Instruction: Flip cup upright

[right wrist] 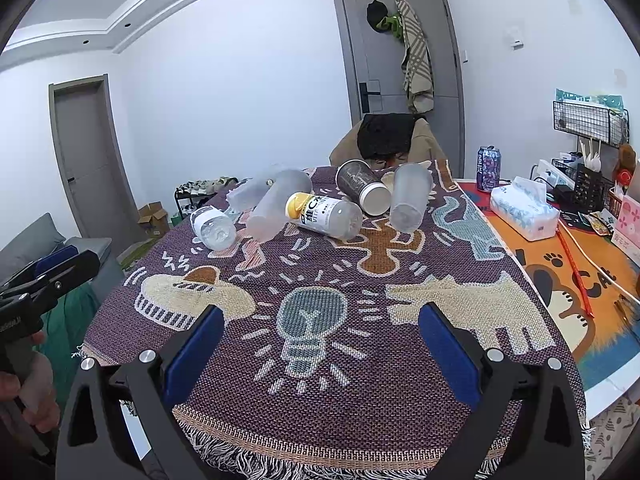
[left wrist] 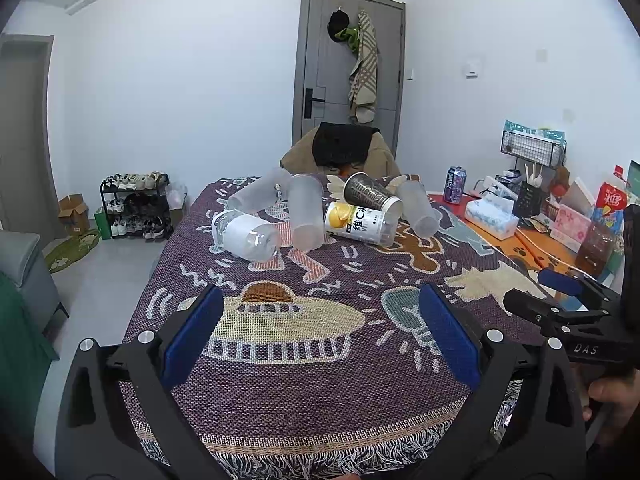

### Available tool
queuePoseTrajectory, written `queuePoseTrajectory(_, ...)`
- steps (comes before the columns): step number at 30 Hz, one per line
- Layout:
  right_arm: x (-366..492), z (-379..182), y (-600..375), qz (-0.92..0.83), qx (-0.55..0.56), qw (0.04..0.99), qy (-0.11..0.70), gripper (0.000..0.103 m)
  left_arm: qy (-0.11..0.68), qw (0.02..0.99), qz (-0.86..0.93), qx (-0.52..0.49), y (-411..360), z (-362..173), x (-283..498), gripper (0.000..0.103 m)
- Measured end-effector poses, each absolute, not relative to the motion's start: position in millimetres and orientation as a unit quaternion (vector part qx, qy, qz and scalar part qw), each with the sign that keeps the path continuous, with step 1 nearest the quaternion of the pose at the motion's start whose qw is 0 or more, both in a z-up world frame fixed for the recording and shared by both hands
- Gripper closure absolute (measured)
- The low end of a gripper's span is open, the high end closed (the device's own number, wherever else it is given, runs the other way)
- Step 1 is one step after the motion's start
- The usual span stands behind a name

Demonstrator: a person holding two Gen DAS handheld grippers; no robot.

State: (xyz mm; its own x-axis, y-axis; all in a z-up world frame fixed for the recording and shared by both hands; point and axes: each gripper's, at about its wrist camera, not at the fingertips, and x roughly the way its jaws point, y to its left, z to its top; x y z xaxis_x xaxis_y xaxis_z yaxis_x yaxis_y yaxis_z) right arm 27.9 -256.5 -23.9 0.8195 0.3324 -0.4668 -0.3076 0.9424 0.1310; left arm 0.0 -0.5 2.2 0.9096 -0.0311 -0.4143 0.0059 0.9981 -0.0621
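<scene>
Far back on the desk point(right wrist: 600, 392), a bunch of cups and bottles lie tipped over on a woven blanket point(right wrist: 320, 360) with a light bulb and animal shapes on it. None of them stand up.

One is a dark paper cup point(right wrist: 362, 186) with a white bottom. It lies on its side, and its white bottom faces the right tongs point(right wrist: 320, 344). Just to its right lies a frosted plastic cup point(right wrist: 410, 198), touching it or almost. To its left lies a vitamin C bottle point(right wrist: 326, 214) with a yellow and white label. Its far end seems to touch the paper cup. Further left are another frosted cup point(right wrist: 276, 204), one more see-through cup point(right wrist: 250, 190) behind it, and a clear water bottle point(right wrist: 212, 228) with a white label.

Both pairs of tongs are near the front edge of the desk, well apart from the pile. The right tongs are spread wide with nothing between the blue pads point(right wrist: 448, 352). The paper cup lies far ahead of them, a little to the right of the middle.

The left tongs point(left wrist: 320, 340) are spread wide too and hold nothing. From them, the paper cup point(left wrist: 372, 194) lies far ahead and a bit to the right.

A tissue pack point(right wrist: 524, 214) and a purple can point(right wrist: 489, 168) sit on the right side.
</scene>
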Motion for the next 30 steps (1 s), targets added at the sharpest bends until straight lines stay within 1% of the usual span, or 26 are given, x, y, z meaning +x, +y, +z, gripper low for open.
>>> queuePoseTrajectory(19,29,-26,-256,0.167,0.023,0.954,0.248,0.008,0.220,0.975,-0.016,-0.039,6,-3,5,0.006)
queuePoseTrajectory(30,56,-20,-252,0.173,0.026,0.952,0.250,0.008,0.235,0.969,-0.017,-0.067,20,-2,33,0.006)
